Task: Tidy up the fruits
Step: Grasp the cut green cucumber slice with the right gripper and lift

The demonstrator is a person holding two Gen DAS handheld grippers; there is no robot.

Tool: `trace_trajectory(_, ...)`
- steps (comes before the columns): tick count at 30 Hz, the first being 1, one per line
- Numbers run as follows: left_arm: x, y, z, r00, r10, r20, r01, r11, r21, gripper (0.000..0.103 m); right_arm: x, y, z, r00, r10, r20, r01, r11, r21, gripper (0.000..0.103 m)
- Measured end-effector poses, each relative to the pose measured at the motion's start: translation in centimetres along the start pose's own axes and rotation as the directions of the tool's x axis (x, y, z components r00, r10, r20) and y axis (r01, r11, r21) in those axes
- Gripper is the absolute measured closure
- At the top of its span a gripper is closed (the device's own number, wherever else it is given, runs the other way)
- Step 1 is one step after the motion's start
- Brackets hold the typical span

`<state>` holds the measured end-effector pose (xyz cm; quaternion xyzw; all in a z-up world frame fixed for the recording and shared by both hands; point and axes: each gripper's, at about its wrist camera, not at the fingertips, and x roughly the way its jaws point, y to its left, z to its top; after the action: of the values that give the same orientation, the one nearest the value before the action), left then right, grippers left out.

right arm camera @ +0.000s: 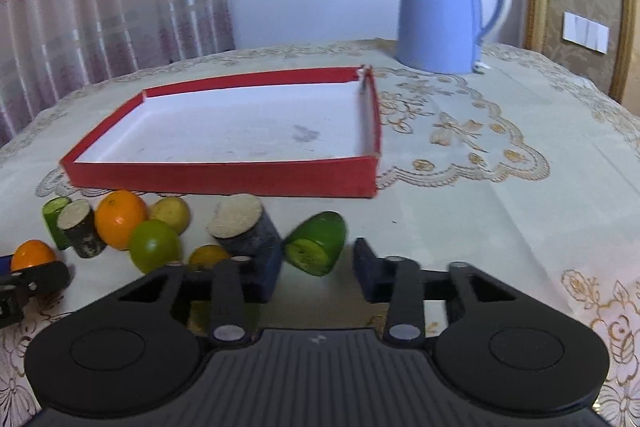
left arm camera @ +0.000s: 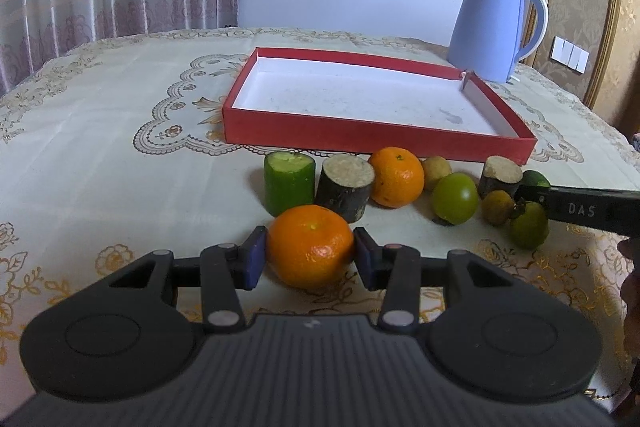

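A shallow red tray (left arm camera: 360, 141) with a white floor stands on the table; it also shows in the right wrist view (right arm camera: 224, 177). In front of it lies a row of fruit and cut pieces. My left gripper (left arm camera: 310, 253) is shut on an orange (left arm camera: 310, 245) resting on the cloth. Behind it are a green cucumber piece (left arm camera: 289, 183), a dark sugarcane piece (left arm camera: 345, 191), a second orange (left arm camera: 396, 177) and a green round fruit (left arm camera: 455, 197). My right gripper (right arm camera: 318, 265) is open, with a tilted green cucumber piece (right arm camera: 316, 247) between its fingers, apart from the right pad.
A blue kettle (left arm camera: 494, 27) stands behind the tray's far right corner. Another sugarcane piece (right arm camera: 244, 223) and small yellow fruits (right arm camera: 170, 213) lie by the right gripper. A patterned cloth (left arm camera: 100, 131) covers the table. Curtains hang behind.
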<state>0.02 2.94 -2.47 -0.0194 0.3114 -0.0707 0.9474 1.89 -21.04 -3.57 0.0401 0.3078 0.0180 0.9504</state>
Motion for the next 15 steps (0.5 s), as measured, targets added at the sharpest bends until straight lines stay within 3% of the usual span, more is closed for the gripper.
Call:
trace_trajectory(7,0.0,0.0,0.0,1.000,-0.004,0.003,0.004,1.000,0.001,0.061,-0.6,-0.1,-0.2,1.000,-0.015,0.027,0.015,1.000,-0.002,0.070)
trace_trajectory(15,-0.1,0.1,0.2,1.000,-0.013,0.005,0.014,1.000,-0.003,0.061,-2.6,0.4,3.4,0.986,-0.025,0.168,0.037,0.997,-0.073,0.070)
